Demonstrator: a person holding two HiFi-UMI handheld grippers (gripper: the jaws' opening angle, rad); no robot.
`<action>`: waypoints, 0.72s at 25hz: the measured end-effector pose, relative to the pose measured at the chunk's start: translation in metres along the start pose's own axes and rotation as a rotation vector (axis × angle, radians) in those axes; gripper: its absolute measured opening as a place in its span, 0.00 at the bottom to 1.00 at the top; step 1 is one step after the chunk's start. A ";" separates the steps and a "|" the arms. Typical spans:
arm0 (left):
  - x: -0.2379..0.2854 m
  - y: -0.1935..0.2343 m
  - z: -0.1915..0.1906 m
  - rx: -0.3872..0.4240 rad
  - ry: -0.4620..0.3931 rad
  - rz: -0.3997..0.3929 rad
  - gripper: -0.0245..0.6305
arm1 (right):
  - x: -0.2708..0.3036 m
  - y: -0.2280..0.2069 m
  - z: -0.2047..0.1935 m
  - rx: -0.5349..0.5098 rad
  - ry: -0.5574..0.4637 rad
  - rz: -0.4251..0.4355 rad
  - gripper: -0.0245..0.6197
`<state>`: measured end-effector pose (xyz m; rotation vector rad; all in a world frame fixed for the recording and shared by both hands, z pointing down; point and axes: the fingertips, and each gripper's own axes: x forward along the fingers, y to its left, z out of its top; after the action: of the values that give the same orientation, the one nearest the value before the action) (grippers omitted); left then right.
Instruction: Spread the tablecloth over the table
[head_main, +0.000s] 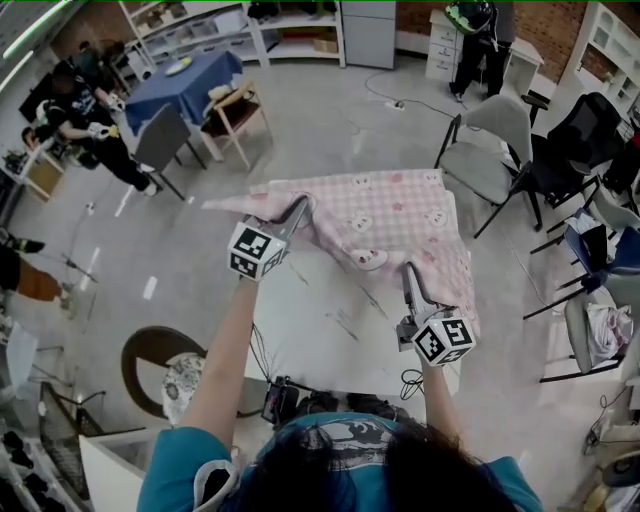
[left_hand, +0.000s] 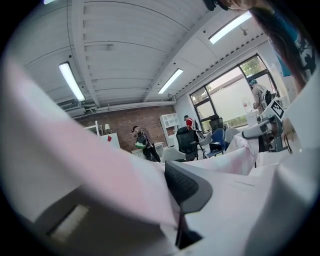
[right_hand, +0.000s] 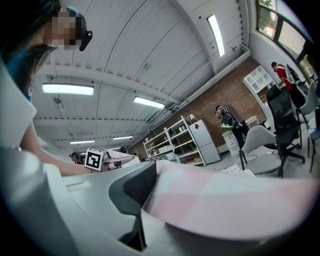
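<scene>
A pink checked tablecloth (head_main: 390, 215) hangs in the air over the far half of a white table (head_main: 320, 330), bunched and sloping down to the right. My left gripper (head_main: 300, 207) is shut on the cloth's near-left edge and holds it up. My right gripper (head_main: 408, 272) is shut on the near-right edge, lower and closer to me. In the left gripper view the tablecloth (left_hand: 100, 165) runs between the jaws, under the dark pad (left_hand: 182, 184). The right gripper view shows the tablecloth (right_hand: 225, 200) pinched beside its pad (right_hand: 136, 184). The table's near half is bare.
Grey and black chairs (head_main: 490, 150) stand past the table's right side. A wooden chair (head_main: 235, 115) and a blue-covered table (head_main: 185, 85) stand at the back left. Cables and gear (head_main: 300, 400) lie by the table's near edge. People stand at the far wall.
</scene>
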<state>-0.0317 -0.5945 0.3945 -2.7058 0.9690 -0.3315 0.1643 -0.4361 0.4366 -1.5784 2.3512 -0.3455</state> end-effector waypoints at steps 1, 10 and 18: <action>0.003 0.003 -0.001 0.009 0.000 -0.003 0.12 | 0.003 0.002 0.000 -0.017 -0.001 -0.008 0.12; -0.003 0.040 -0.008 0.053 0.000 0.105 0.12 | 0.041 0.024 0.000 -0.191 0.041 -0.033 0.12; -0.057 0.028 -0.040 -0.161 -0.036 0.098 0.12 | 0.027 0.032 -0.024 -0.126 0.083 -0.040 0.10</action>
<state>-0.1024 -0.5847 0.4164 -2.7825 1.1601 -0.1931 0.1186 -0.4479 0.4448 -1.7007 2.4505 -0.2815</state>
